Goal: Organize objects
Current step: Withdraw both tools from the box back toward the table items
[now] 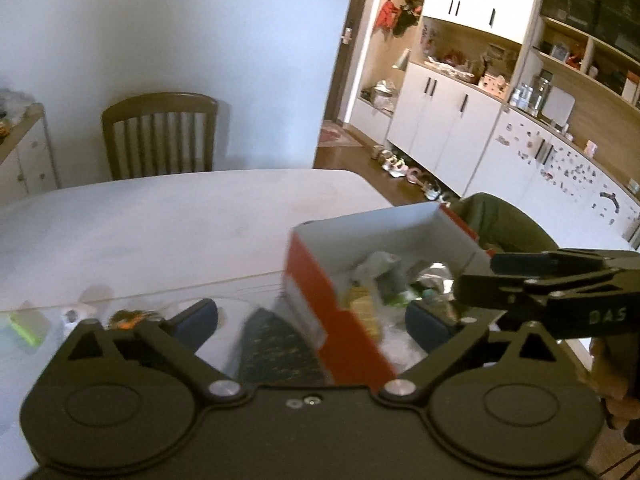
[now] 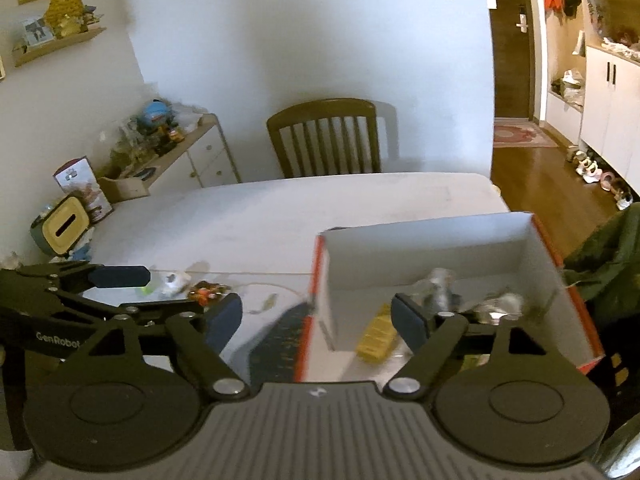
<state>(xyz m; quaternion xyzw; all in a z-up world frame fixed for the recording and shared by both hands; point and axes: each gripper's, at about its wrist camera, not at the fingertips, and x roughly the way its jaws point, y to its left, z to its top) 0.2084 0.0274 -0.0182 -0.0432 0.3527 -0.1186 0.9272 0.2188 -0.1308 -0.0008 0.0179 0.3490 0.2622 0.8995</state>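
White tabletop (image 2: 280, 216) carried an orange-sided box (image 2: 440, 248) of mixed items. Both the left gripper (image 1: 312, 320) and right gripper (image 2: 318, 320) were spread wide, empty, straddling its near-left wall, small clutter (image 2: 204, 292) to their left.

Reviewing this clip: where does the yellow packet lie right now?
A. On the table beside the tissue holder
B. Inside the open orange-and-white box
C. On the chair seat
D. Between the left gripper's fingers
B: the yellow packet lies on the floor of the open box, among other small items.
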